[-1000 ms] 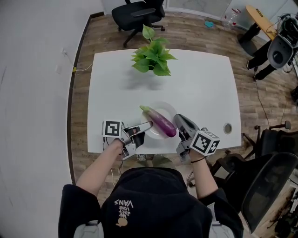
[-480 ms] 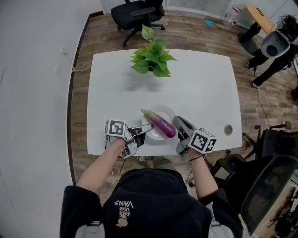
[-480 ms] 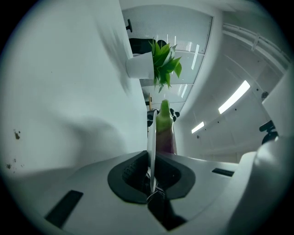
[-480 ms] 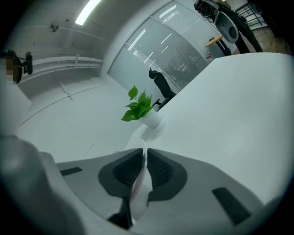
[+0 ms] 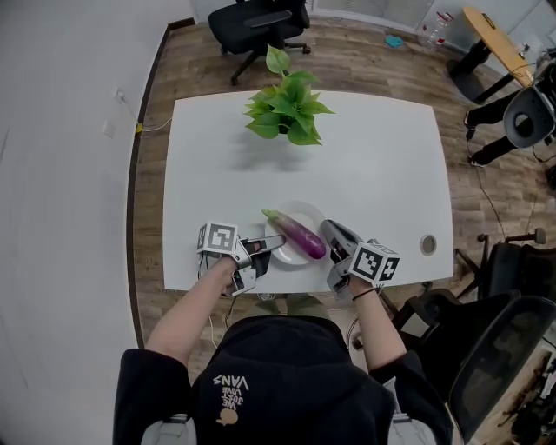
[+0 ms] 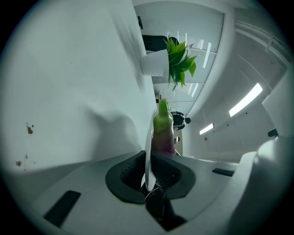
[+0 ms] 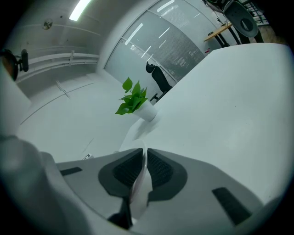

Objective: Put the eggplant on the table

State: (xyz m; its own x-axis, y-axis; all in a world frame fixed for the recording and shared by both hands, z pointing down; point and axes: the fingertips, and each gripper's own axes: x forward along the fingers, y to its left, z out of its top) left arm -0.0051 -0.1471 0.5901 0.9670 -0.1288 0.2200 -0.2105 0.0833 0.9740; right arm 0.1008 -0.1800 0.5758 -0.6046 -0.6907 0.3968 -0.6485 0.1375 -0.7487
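Both grippers are on the white plate (image 5: pixel 309 209). The left gripper (image 5: pixel 276 242) pinches the thin, hard rim on the plate's left, and the right gripper (image 5: pixel 328 235) pinches the rim on its right. The eggplant (image 5: pixel 300 234) lies on the plate between them, glossy, purple and tapered. Its long axis runs from the green stem at the plate's far left to the blunt end beside the right jaws. The plate sits near the smooth table's (image 5: pixel 373 165) front edge.

A leafy potted plant (image 5: pixel 285 107) stands near the far edge of the surface (image 5: pixel 373 165), left of its middle. A white plate (image 5: pixel 311 215) is at the near edge, about midway along. A round grommet (image 5: pixel 427 244) sits by the near right corner. A black office chair (image 5: pixel 261 26) stands on the wood floor (image 5: pixel 365 65) beyond the far edge.
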